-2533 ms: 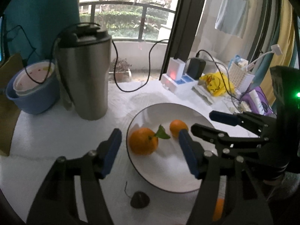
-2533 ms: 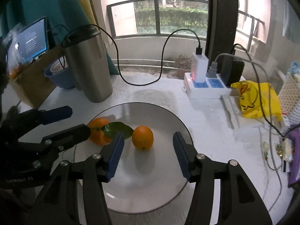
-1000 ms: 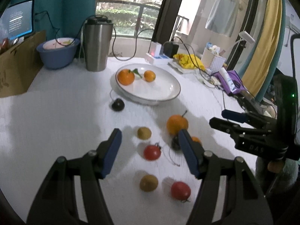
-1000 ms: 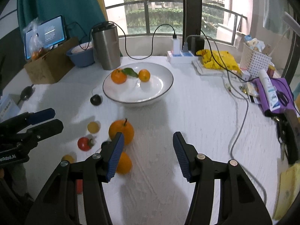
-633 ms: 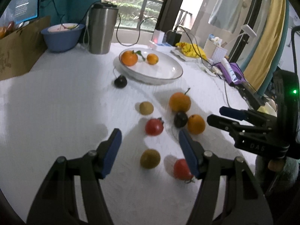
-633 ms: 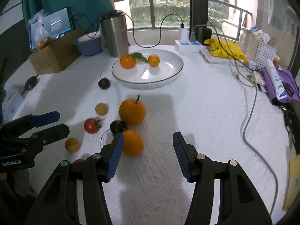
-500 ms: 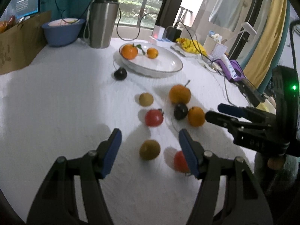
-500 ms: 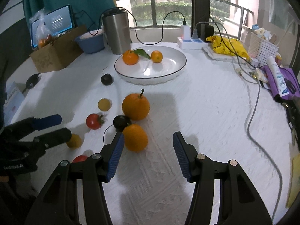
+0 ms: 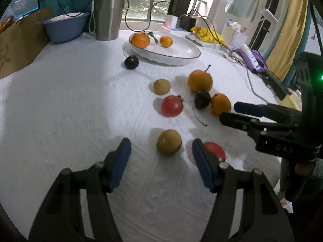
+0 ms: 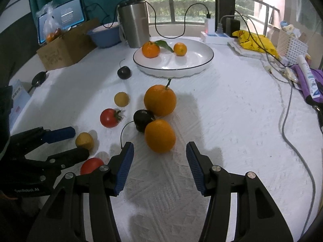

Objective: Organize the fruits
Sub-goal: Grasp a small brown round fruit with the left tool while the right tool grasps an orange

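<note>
Both grippers have been lowered toward the loose fruit; the left gripper (image 9: pixel 161 157) is held open around a yellow fruit (image 9: pixel 169 142), the right gripper (image 10: pixel 159 161) open before an orange (image 10: pixel 160 136).

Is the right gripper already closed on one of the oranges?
No. The right gripper is open and holds nothing; the nearest orange lies on the table just ahead of its fingertips.

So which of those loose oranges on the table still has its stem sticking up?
The larger round orange, the loose one nearer the white plate. A thin stem rises from its top; the smaller orange, nearer the right fingers, shows none.
</note>
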The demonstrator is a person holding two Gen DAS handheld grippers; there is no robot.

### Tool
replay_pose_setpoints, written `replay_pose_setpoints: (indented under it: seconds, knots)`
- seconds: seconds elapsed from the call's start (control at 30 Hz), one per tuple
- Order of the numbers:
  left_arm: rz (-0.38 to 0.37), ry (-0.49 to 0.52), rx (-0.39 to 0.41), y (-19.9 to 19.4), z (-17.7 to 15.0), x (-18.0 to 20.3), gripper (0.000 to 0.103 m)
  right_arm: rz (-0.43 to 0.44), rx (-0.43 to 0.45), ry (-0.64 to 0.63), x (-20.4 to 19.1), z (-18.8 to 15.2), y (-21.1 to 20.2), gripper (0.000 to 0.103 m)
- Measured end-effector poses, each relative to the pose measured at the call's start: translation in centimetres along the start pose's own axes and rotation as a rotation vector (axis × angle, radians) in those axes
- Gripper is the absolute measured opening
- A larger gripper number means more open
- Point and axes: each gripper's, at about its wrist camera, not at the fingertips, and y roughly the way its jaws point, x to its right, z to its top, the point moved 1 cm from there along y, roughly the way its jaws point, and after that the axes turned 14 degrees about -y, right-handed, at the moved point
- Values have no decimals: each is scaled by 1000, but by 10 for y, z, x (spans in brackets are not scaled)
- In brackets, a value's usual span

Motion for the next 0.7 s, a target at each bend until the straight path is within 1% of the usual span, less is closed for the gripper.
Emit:
replay_pose_setpoints:
  seconds: [0.03,0.07,0.1,0.17,0.2,0.27,0.33,0.5,0.6,0.67,0.7]
  knots:
    - [4,4,1,0,0,1,63,3,-1,0,0,0,1,57]
    - [7,9,1,1,0,1,55,8,-4,2,1,0,3,57]
    - [19,16,3,2,0,2,53,15,-5,6,1,-1,5,57]
    - [21,23,4,3,1,3,41,23,-7,13,4,-2,8,57]
    - [19,27,4,3,1,3,40,27,-8,18,5,-2,9,57]
    - [18,38,3,3,-1,6,30,38,-7,20,7,-1,10,53]
    - [19,53,0,5,-2,9,27,44,-8,19,9,0,11,49]
    - [22,56,0,5,-2,9,27,52,-4,18,11,2,15,44]
    - [25,61,0,5,-2,10,27,57,0,16,11,3,17,43]
    - [25,60,-1,5,-2,10,27,58,3,16,11,4,18,40]
    - [26,60,0,5,-2,10,27,64,7,15,11,4,18,37]
